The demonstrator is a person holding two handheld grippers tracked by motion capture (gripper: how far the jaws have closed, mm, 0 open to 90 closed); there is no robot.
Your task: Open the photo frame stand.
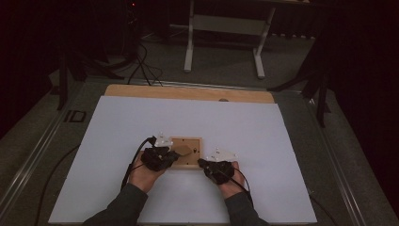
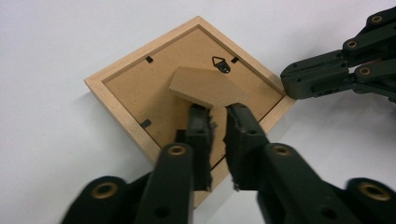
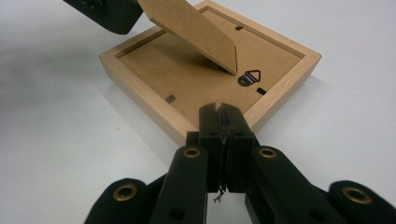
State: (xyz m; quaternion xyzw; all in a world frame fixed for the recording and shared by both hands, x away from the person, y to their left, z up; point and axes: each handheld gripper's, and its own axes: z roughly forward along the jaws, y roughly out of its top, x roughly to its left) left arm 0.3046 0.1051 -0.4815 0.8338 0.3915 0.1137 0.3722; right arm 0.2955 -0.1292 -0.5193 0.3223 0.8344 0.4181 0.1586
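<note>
No brand, label or writing can be read on anything here. On the white table [image 1: 141,117], a small wooden picture frame [image 1: 196,162] lies face down near the person's edge, its brown backing board up. At its left, the left gripper [image 1: 175,155] reaches over the frame; in the left gripper view its jaws stand slightly apart, a narrow gap between them, their tips at the lower edge of the stand flap [image 2: 205,87], which is lifted off the backing board [image 2: 140,88]. Whether the tips actually pinch that edge cannot be told. That view also shows three small black clips along the inner rim and a metal hanging hook [image 2: 221,64] at the far corner. Further right, the right gripper [image 1: 201,162] sits at the frame's near right corner; in the right gripper view its jaws are pressed together with nothing between them, and their tips lie just at the frame's wooden edge [image 3: 159,109]. That view shows the flap [image 3: 196,32] tilted steeply up from the board, and a dark part of the left gripper at top left. The high view adds the person's two hands and grey sleeves, and the wooden strip at the table's far edge [image 1: 188,92].
</note>
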